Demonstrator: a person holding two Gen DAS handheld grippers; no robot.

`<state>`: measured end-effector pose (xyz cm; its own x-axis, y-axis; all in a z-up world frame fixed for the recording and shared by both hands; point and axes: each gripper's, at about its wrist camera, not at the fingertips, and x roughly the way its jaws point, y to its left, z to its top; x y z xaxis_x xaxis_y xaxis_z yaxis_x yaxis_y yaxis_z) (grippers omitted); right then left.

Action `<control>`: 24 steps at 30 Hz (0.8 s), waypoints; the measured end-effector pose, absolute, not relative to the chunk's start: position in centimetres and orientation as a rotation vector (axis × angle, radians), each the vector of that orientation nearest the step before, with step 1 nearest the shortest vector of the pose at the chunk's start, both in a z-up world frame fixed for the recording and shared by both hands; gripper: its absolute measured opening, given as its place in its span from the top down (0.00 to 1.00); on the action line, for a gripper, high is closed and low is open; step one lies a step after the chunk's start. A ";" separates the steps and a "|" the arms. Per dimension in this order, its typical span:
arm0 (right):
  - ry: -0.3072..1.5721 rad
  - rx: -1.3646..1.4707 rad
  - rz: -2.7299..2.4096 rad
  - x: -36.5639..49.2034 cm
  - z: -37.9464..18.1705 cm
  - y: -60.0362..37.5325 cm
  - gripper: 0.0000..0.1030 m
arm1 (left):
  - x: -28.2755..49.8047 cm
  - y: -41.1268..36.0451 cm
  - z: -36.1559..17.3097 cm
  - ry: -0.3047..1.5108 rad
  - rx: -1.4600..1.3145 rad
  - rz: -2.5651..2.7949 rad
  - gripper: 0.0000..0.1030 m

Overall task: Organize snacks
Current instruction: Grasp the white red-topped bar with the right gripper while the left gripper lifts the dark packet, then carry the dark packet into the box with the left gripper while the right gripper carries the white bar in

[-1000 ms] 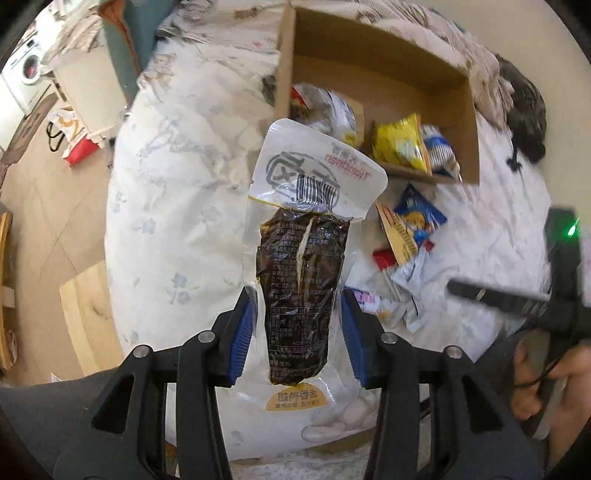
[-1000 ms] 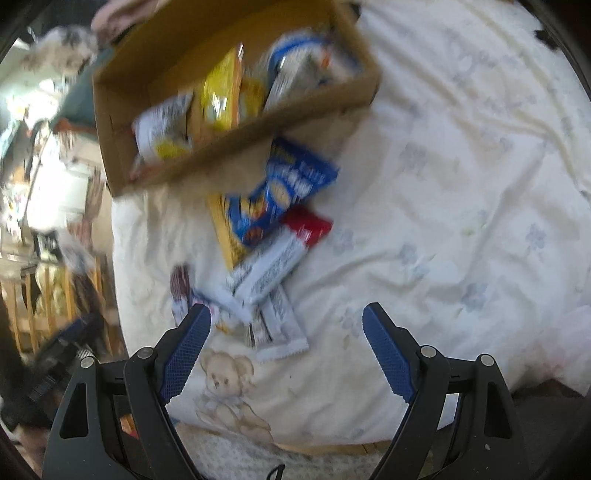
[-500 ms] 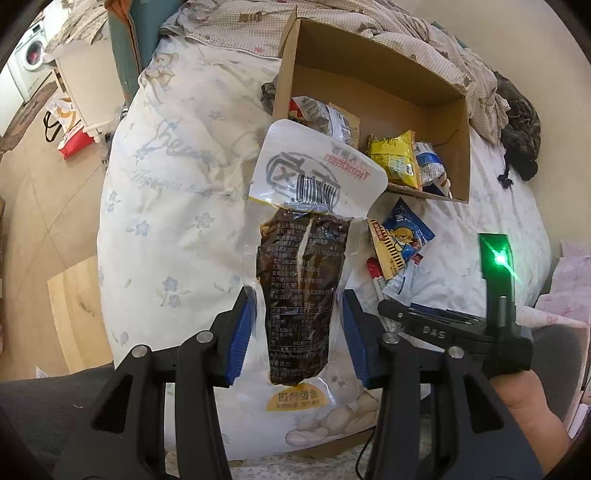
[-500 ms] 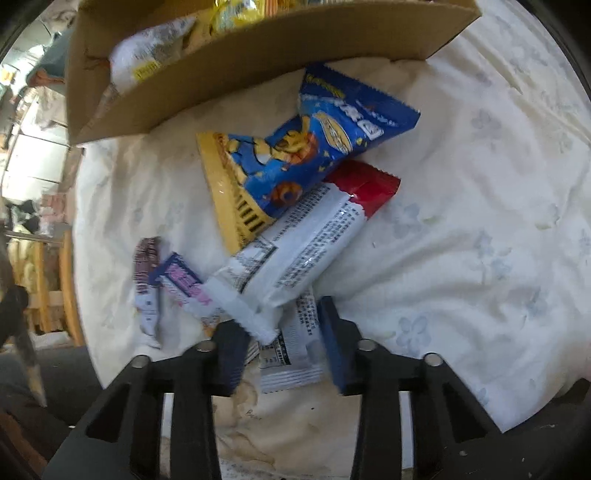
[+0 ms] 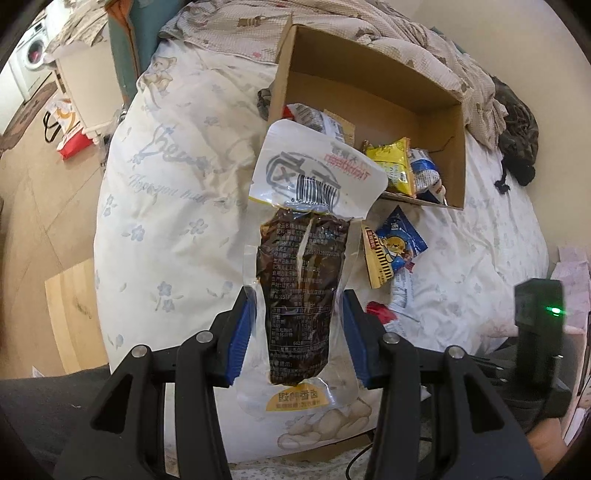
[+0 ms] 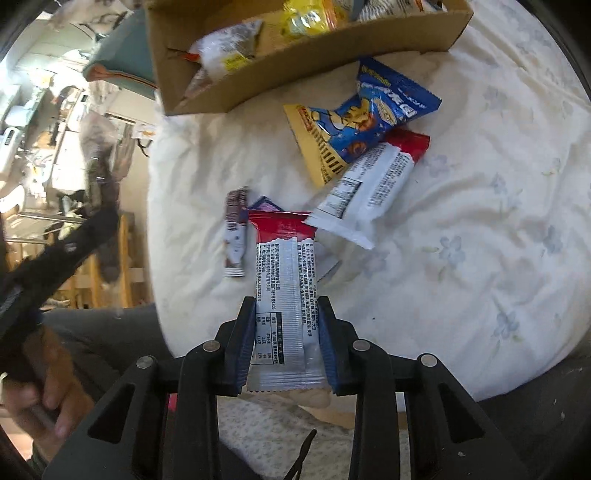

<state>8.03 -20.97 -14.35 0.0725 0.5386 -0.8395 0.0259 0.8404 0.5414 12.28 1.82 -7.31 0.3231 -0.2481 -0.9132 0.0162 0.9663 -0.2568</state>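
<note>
My left gripper [image 5: 298, 314] is shut on a clear vacuum pack of dark braised meat [image 5: 301, 280], held above the bed. My right gripper [image 6: 287, 317] is shut on a red and white snack bar [image 6: 282, 295], lifted off the bed. A cardboard box [image 5: 458, 147] lies on the bed, several snacks inside; it also shows in the right wrist view [image 6: 295, 70]. In front of it lie a blue snack bag [image 6: 384, 110], a yellow packet [image 6: 317, 147], a white and red bar [image 6: 369, 188] and a small brown and white stick pack [image 6: 234, 232].
The bed has a white flowered sheet [image 5: 166, 206]. A crumpled blanket [image 5: 406, 29] and dark cloth [image 5: 517, 125] lie behind the box. The floor [image 5: 33, 206] with a wooden board [image 5: 70, 310] is to the left. The right gripper's body [image 5: 539, 321] shows at right.
My right gripper closed on the red and white snack bar in the pile and lifted it. My left gripper kept holding the meat pack, shifting a little.
</note>
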 end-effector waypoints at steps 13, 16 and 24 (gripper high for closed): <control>1.213 0.587 0.451 9.8 -8.1 -25.9 0.68 | 12.3 3.2 -7.0 1.159 -0.216 -0.074 0.59; 1.161 0.588 0.431 10.8 -6.9 -27.4 0.67 | 12.5 3.2 -6.7 1.143 -0.210 -0.060 0.59; 1.063 0.625 0.400 14.6 -4.3 -29.5 0.67 | 15.4 1.5 -3.5 1.095 -0.201 -0.102 0.59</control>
<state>14.57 -29.49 -4.32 0.4399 0.5854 -0.6810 -0.0092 0.7612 0.6484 15.36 1.46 -3.53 0.4557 -0.1807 -0.8716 -0.0173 0.9772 -0.2116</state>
